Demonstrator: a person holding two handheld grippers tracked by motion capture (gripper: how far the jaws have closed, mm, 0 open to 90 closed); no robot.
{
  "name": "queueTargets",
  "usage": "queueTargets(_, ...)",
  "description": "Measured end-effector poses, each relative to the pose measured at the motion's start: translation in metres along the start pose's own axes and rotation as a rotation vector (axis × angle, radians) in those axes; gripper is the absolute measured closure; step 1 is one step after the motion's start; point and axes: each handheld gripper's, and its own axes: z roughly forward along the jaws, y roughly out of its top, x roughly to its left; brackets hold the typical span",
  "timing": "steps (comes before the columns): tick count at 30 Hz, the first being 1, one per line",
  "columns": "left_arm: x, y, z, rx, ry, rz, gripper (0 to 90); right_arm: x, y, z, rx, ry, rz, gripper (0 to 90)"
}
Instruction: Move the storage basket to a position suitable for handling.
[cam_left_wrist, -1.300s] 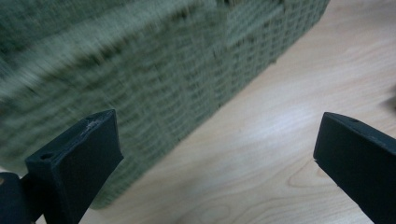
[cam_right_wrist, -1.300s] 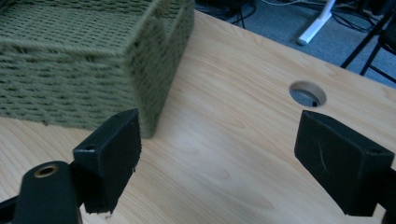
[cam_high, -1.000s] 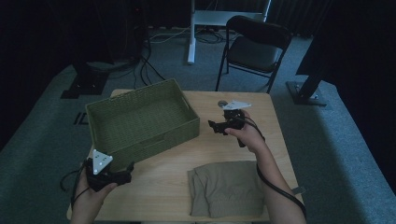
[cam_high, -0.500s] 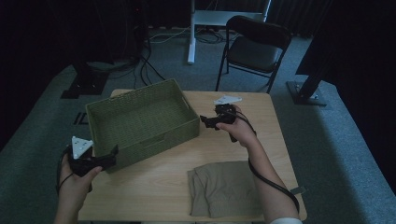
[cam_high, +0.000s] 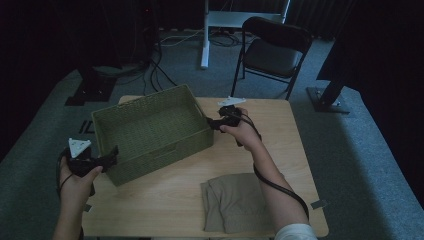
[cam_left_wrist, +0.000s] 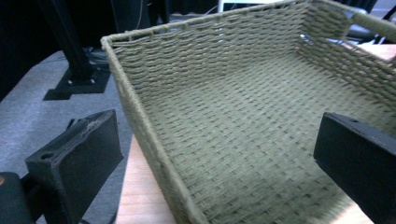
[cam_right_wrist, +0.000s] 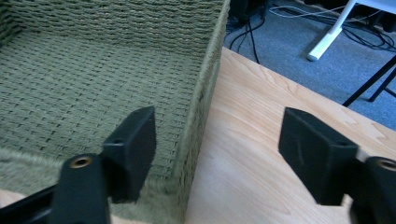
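An empty olive-green woven basket (cam_high: 160, 155) stands at the table's left centre. My left gripper (cam_high: 113, 154) is at its near-left corner. In the left gripper view, the left gripper (cam_left_wrist: 217, 168) is open, its black jaws straddling the basket's (cam_left_wrist: 140, 121) wall, one outside and one over the inside. My right gripper (cam_high: 210, 123) is at the basket's right wall. In the right gripper view, the right gripper (cam_right_wrist: 224, 154) has just been closing its jaws, with the basket's (cam_right_wrist: 208, 88) corner wall between them; the pads stand clear of it.
A folded khaki cloth (cam_high: 232, 202) lies at the table's (cam_high: 280, 140) near edge, right of centre. A black folding chair (cam_high: 275, 47) stands behind the table. Cables and stand bases (cam_high: 325, 97) lie on the grey carpet around it.
Both hands have moved towards the basket: the left one from the table's near edge leftward to the near-left corner, the right one leftward to the right wall. The right jaws have narrowed.
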Motion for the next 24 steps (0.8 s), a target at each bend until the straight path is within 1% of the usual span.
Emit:
queueTargets(1, 0.002, 0.000, 0.002, -0.001, 0.001, -0.010, 1.4, 0.001, 0.001, 0.002, 0.000, -0.002, -0.005, 29.8)
queueTargets(2, 0.003, 0.000, 0.004, -0.005, 0.013, -0.025, 3.2, 0.002, 0.002, 0.005, -0.002, -0.003, -0.006, 31.2)
queueTargets(3, 0.006, 0.000, 0.006, -0.013, 0.032, -0.044, 8.9, 0.002, 0.003, 0.007, -0.001, -0.005, -0.003, 32.9)
queueTargets(4, 0.008, 0.000, 0.008, -0.019, 0.045, -0.056, 12.5, 0.003, 0.004, 0.009, 0.000, -0.005, -0.003, 34.6)
queueTargets(5, 0.010, -0.001, 0.009, -0.013, 0.051, -0.064, 15.1, 0.003, 0.005, 0.011, -0.002, -0.011, -0.003, 35.4)
queueTargets(7, 0.012, -0.002, 0.014, 0.020, 0.061, -0.044, 15.7, 0.004, 0.005, 0.015, 0.003, -0.020, -0.009, 37.3)
queueTargets(8, 0.013, -0.003, 0.017, 0.030, 0.065, -0.048, 17.3, 0.005, 0.005, 0.018, 0.006, -0.024, -0.012, 39.8)
queueTargets(10, 0.014, -0.006, 0.021, 0.049, 0.067, -0.053, 22.3, 0.005, 0.005, 0.023, 0.013, -0.032, -0.015, 41.9)
queueTargets(11, 0.015, -0.006, 0.023, 0.056, 0.068, -0.066, 23.5, 0.005, 0.004, 0.025, 0.020, -0.038, -0.019, 45.5)
queueTargets(12, 0.016, -0.007, 0.025, 0.060, 0.071, -0.075, 27.2, 0.005, 0.003, 0.026, 0.033, -0.043, -0.016, 47.2)
queueTargets(13, 0.016, -0.008, 0.026, 0.070, 0.081, -0.075, 28.6, 0.005, 0.002, 0.028, 0.039, -0.046, -0.007, 48.9)
queueTargets(14, 0.017, -0.008, 0.028, 0.078, 0.089, -0.074, 30.4, 0.005, 0.001, 0.029, 0.049, -0.038, 0.006, 50.0)
queueTargets(15, 0.017, -0.009, 0.029, 0.078, 0.095, -0.087, 33.7, 0.005, 0.000, 0.031, 0.059, -0.034, 0.025, 50.2)
queueTargets(16, 0.018, -0.010, 0.031, 0.077, 0.101, -0.105, 35.4, 0.006, -0.001, 0.032, 0.065, -0.036, 0.031, 50.6)
queueTargets(18, 0.019, -0.010, 0.033, 0.082, 0.085, -0.144, 39.3, 0.008, -0.002, 0.034, 0.071, -0.036, 0.019, 54.3)
queueTargets(19, 0.019, -0.010, 0.033, 0.082, 0.085, -0.144, 41.1, 0.008, -0.002, 0.034, 0.071, -0.036, 0.019, 54.3)
queueTargets(20, 0.019, -0.011, 0.036, 0.086, 0.069, -0.162, 41.1, 0.009, -0.002, 0.035, 0.073, -0.035, 0.014, 55.8)
queueTargets(21, 0.019, -0.011, 0.037, 0.084, 0.065, -0.171, 44.1, 0.010, -0.002, 0.037, 0.075, -0.037, 0.017, 58.7)
queueTargets(24, 0.019, -0.012, 0.040, 0.083, 0.054, -0.187, 44.9, 0.013, -0.003, 0.039, 0.082, -0.038, 0.024, 63.7)
